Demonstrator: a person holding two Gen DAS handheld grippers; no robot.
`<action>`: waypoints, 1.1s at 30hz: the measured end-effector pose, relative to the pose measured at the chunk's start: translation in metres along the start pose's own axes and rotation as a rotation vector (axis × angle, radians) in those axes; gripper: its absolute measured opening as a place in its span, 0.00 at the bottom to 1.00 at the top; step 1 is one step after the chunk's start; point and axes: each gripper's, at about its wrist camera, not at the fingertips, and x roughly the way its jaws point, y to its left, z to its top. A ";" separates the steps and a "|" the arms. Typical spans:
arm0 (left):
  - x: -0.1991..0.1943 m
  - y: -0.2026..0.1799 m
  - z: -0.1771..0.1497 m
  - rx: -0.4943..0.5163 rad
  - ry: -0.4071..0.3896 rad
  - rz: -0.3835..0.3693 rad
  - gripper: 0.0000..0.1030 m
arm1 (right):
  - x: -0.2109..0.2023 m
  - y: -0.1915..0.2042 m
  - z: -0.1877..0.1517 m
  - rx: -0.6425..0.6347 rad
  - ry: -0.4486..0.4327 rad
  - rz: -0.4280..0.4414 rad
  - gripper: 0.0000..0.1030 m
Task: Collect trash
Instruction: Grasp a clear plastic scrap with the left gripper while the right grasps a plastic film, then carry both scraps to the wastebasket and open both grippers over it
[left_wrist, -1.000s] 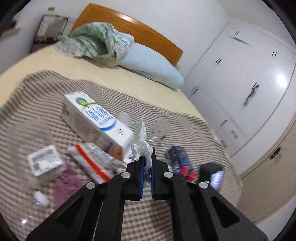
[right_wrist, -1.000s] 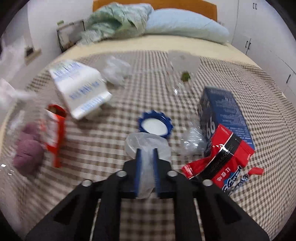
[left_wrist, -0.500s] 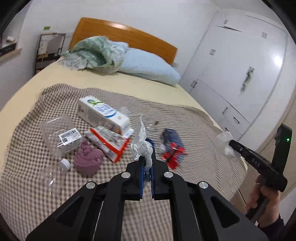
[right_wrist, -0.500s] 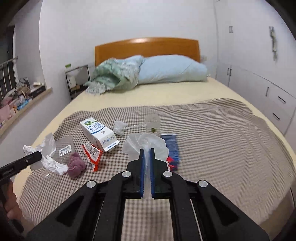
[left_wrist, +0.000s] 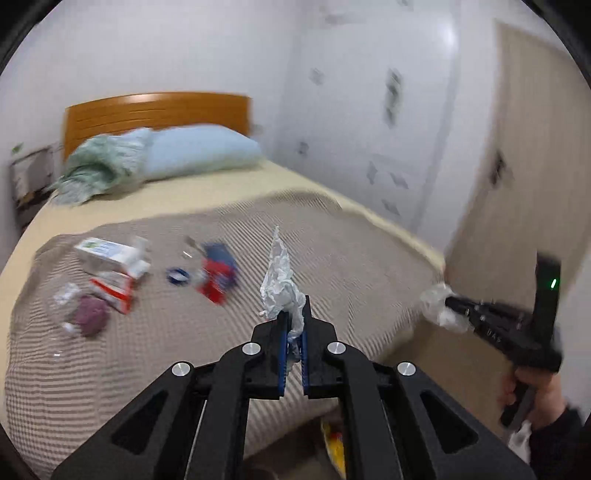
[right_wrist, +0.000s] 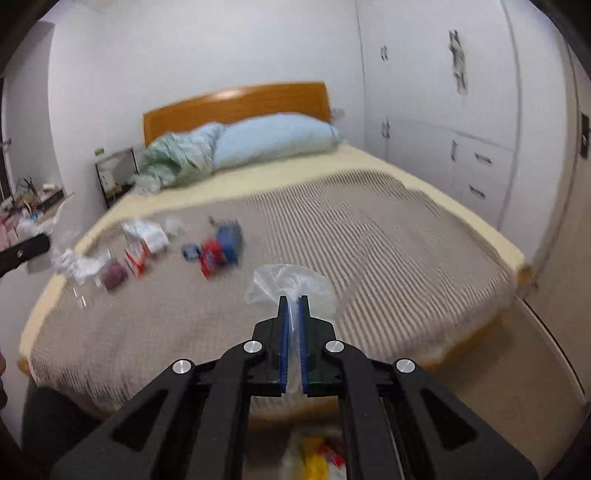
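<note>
Clenched jaws on both tools: the left gripper (left_wrist: 293, 317) pinches a crumpled white paper scrap (left_wrist: 279, 286) that stands up above its blue pads, and the right gripper (right_wrist: 293, 306) pinches a thin clear plastic bag (right_wrist: 291, 286) that fans out past its tips. Both are held off the foot end of the wide bed with the brown checked blanket (right_wrist: 369, 251). Near the blanket's left side lie a white milk carton (left_wrist: 110, 254), a blue ring-shaped cap (left_wrist: 177, 275), a blue box (left_wrist: 221, 258), a red wrapper (left_wrist: 212, 288) and a purple lump (left_wrist: 92, 315), all blurred.
</note>
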 end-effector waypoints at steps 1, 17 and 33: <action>0.021 -0.022 -0.018 0.025 0.064 -0.022 0.03 | 0.001 -0.010 -0.018 0.010 0.023 -0.005 0.05; 0.231 -0.130 -0.227 0.143 0.704 -0.212 0.03 | 0.156 -0.102 -0.271 0.332 0.545 -0.042 0.05; 0.323 -0.177 -0.286 0.256 0.878 -0.288 0.03 | 0.167 -0.171 -0.301 0.550 0.390 -0.228 0.60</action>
